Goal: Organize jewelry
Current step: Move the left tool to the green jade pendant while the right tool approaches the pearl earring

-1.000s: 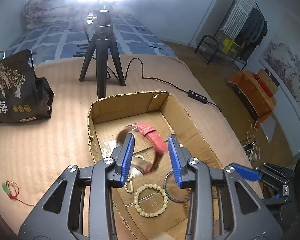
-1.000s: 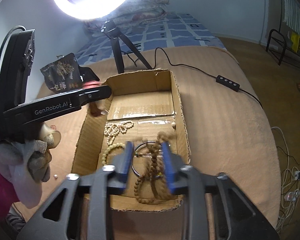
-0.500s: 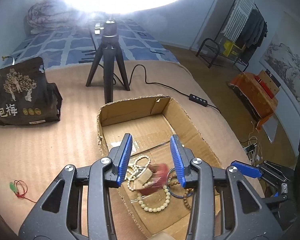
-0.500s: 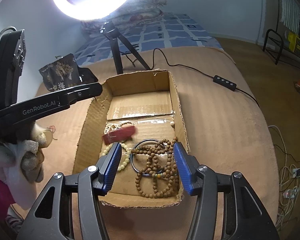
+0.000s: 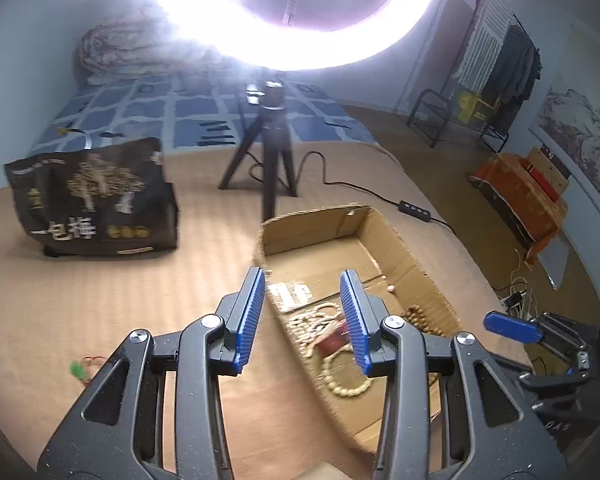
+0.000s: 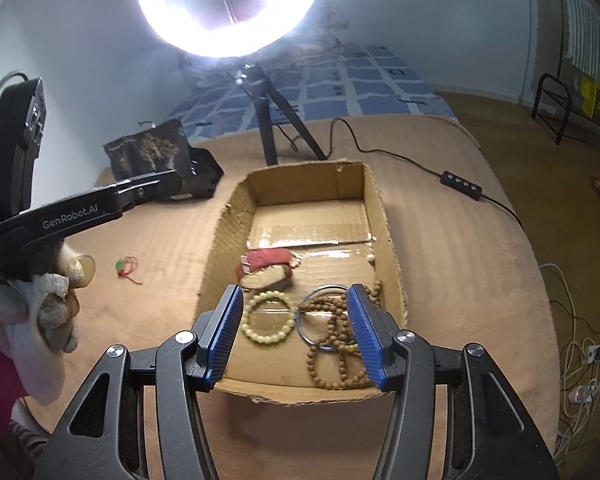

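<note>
Hovering at the lower centre of its view, the left gripper [image 5: 303, 318] has its fingers wide apart and holds nothing; its left finger is over bare brown cover, its right finger over the box [image 5: 412, 258] wall. The right gripper [image 6: 296, 336] is also wide and holds nothing, above the near wall of the box. Inside lie the red strap [image 6: 269, 259], the pale bracelet [image 6: 267, 317], the ring [image 6: 324, 314] and the brown beads [image 6: 340, 344]. A second ago the left fingers carried the strap; now it rests in the box. The right fingers have let go the beads.
</note>
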`<move>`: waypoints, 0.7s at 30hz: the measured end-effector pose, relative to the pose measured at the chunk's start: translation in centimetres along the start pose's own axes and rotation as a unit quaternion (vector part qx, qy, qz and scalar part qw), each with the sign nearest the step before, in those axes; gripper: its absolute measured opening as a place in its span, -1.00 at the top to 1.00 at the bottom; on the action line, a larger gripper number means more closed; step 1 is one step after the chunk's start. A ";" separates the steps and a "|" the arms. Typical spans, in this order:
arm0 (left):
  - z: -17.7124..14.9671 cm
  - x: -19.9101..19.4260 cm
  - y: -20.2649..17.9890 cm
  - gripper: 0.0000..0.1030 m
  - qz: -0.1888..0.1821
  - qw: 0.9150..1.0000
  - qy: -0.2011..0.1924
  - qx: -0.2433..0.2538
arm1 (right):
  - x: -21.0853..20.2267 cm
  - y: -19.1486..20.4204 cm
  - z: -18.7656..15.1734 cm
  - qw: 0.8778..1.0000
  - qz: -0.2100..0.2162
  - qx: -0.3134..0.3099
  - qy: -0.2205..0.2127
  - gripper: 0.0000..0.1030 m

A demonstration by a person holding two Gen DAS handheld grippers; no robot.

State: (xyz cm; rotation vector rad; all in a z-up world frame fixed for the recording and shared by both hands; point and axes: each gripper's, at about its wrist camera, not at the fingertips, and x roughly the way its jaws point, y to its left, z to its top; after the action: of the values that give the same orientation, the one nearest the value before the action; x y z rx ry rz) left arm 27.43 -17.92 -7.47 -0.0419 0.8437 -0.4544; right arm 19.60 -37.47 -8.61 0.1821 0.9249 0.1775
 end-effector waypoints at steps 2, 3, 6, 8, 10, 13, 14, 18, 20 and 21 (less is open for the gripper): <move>-0.1 -0.9 0.8 0.23 0.007 1.000 -0.005 0.003 | -0.6 0.8 0.0 1.000 0.009 -0.003 -0.009 -0.03; -0.2 -1.4 1.3 0.23 0.011 1.000 -0.007 0.004 | -0.8 1.0 -0.1 1.000 0.011 -0.004 -0.012 -0.03; -0.6 -3.1 3.1 0.23 0.025 1.000 -0.014 0.007 | -1.5 2.5 -0.2 0.999 0.018 -0.016 -0.023 -0.04; -0.9 -4.0 4.3 0.23 0.032 0.999 -0.017 0.002 | -1.8 3.6 -0.3 0.999 0.027 -0.025 -0.029 -0.12; -1.3 -4.9 5.9 0.23 0.042 0.999 -0.019 -0.005 | -2.0 4.9 -0.5 0.998 0.035 -0.037 -0.037 -0.26; -2.0 -6.0 8.2 0.23 0.057 0.998 -0.023 -0.014 | -2.1 6.9 -0.7 0.996 0.040 -0.061 -0.042 -0.27; -2.3 -6.3 9.1 0.23 0.061 0.998 -0.024 -0.019 | -2.1 7.7 -0.8 0.996 0.043 -0.070 -0.043 -0.28; -3.8 -6.9 12.5 0.23 0.076 0.996 -0.018 -0.046 | -1.5 10.0 -1.8 0.994 0.057 -0.086 -0.035 -0.28; -4.5 -7.0 13.8 0.23 0.082 0.995 -0.016 -0.058 | -0.8 11.0 -2.5 0.993 0.064 -0.095 -0.024 -0.28; -5.0 -7.0 14.6 0.23 0.085 0.994 -0.015 -0.064 | -0.4 11.5 -2.9 0.993 0.068 -0.098 -0.018 -0.28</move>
State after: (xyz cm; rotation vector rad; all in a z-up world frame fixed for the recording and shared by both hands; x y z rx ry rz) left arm 25.20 -1.20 -8.93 -0.0945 0.8395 -0.2389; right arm 16.14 -26.19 -7.36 0.0649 0.8547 0.3880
